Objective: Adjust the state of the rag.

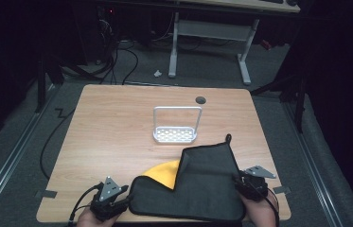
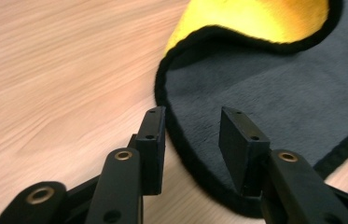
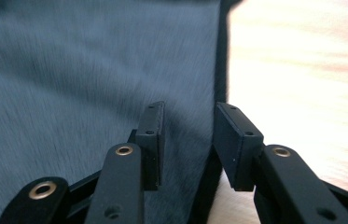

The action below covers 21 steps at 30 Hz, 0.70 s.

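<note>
A dark grey cloth (image 1: 202, 184) with a yellow underside (image 1: 163, 172) lies on the near part of the wooden table (image 1: 117, 123), one part folded over so the yellow shows. My left gripper (image 1: 126, 197) is at the cloth's left edge. In the left gripper view it (image 2: 192, 116) stands open, jaws on either side of the black hem of the cloth (image 2: 265, 84), pads not pressing. My right gripper (image 1: 238, 182) is at the cloth's right edge. In the right gripper view it (image 3: 188, 112) is open astride the edge of the cloth (image 3: 69, 70).
A white wire rack (image 1: 175, 135) with a tall handle stands at the table's middle, just beyond the cloth. A round cable hole (image 1: 200, 100) sits near the far edge. Bare wood lies left of the cloth. A hanging loop (image 1: 228, 138) sticks out from the cloth's far corner.
</note>
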Each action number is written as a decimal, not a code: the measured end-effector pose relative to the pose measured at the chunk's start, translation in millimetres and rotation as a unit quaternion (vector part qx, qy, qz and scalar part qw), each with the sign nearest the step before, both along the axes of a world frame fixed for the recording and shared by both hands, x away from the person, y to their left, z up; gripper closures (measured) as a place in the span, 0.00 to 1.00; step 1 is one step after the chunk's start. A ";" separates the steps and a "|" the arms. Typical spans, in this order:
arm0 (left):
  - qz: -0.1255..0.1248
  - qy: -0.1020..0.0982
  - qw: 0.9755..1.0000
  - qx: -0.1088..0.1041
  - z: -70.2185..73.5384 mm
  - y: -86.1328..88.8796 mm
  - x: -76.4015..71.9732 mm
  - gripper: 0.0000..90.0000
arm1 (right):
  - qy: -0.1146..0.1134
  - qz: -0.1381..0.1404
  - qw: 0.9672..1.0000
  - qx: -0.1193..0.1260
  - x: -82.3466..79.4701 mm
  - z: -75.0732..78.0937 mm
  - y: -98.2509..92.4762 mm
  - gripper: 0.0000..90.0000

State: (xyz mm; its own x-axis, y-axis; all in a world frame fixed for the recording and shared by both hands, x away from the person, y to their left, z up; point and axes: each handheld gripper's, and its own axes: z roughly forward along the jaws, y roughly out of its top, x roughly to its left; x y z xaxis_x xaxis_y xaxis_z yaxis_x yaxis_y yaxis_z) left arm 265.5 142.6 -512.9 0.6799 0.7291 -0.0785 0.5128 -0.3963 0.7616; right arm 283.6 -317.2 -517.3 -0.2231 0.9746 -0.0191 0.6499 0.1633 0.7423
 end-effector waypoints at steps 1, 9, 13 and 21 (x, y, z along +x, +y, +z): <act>-0.005 -0.001 1.000 -0.002 1.0 -5.1 1.0 0.67 | 0.000 0.000 1.000 0.000 0.0 0.0 0.0 0.71; -0.061 -0.004 0.997 -0.047 7.9 -64.7 3.3 0.59 | -0.012 0.029 0.999 0.017 -6.1 0.8 15.6 0.71; -0.091 -0.010 0.995 -0.044 7.1 -105.4 7.4 0.54 | -0.014 0.050 0.999 0.006 -10.9 2.1 24.3 0.71; -0.064 -0.028 0.997 -0.012 14.2 -111.1 33.2 0.92 | -0.013 0.046 0.999 0.012 -12.7 2.6 20.8 0.71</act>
State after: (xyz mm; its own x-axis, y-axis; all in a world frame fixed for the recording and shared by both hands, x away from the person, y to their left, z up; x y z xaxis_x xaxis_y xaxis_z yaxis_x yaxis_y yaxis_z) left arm 298.8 31.5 -498.8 0.7713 0.6343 -0.0531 0.4147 -0.4376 0.7978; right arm 271.0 -296.3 -514.7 -0.3116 0.9502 -0.0028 0.6141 0.2036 0.7626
